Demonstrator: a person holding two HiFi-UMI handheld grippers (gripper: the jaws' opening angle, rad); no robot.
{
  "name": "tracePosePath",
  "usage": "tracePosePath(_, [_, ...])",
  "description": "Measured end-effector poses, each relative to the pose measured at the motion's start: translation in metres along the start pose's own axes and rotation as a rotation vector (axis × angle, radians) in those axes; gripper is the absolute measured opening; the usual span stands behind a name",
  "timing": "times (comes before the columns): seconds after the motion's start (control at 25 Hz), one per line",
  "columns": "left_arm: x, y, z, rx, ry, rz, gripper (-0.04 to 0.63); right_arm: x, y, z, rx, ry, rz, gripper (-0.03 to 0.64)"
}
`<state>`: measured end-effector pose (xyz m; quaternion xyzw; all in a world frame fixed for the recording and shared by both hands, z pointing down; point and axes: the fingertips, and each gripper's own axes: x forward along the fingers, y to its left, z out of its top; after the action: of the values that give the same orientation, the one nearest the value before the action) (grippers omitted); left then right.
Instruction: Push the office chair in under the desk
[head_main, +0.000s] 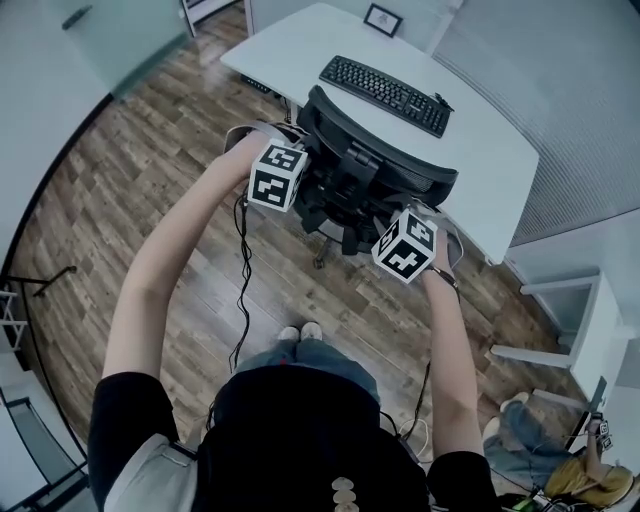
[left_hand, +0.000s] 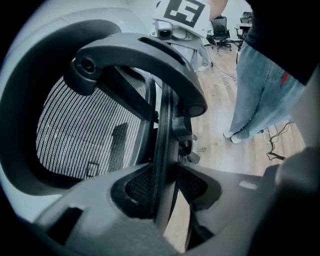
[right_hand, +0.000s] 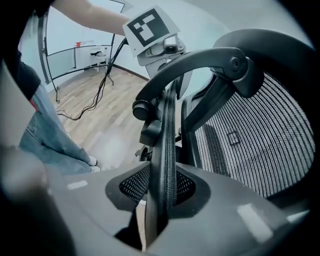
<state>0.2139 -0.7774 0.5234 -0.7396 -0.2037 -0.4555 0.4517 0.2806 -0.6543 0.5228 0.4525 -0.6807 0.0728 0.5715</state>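
Lighting: even, cool, diffuse in all views; no hard shadows noted. Soft sheen seen on floor (right_hand: 107, 145) in right gripper view. Strong barrel distortion and dark corners recorded in both gripper views. Chair (left_hand: 80, 135) mesh rendered sharp; near bodies of left gripper (left_hand: 162, 187) and right gripper (right_hand: 162, 187) blurred. Head view slightly soft, edges curved.

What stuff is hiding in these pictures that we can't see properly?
Head view: seat of the office chair, hidden by its own back and the desk.
Head view: most of its wheels, under the chair.
Head view: what the frame shows, too small.
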Motion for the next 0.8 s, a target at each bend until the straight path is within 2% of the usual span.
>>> tracePosePath(0.32, [0.0001, 0.0031, 0.0003, 0.006, 0.014, 0.009, 0.147, -0.0017, -0.0001, 0.0002, 0.006, 0.008, -0.026, 0.110])
tracePosePath(0.6, [-0.0014, 0.0024, 0.0018, 0.043, -0.021, 0.024, 0.147, -0.0017, -0.0001, 0.0003, 0.021, 0.010, -0.019, 0.117])
tracePosePath(0.68, [-0.0024, 0.0049, 0.0010, 0.059, -0.029, 0.053, 0.154, -0.0009, -0.0033, 0.0013, 0.027, 0.008, -0.039, 0.129])
tracePosePath(0.8, [-0.0074, 0.0081, 0.0012, 0.098, -0.033, 0.162, 0.187, -0.0054, -0.0044, 0.0025, 0.068, -0.001, -0.079, 0.161])
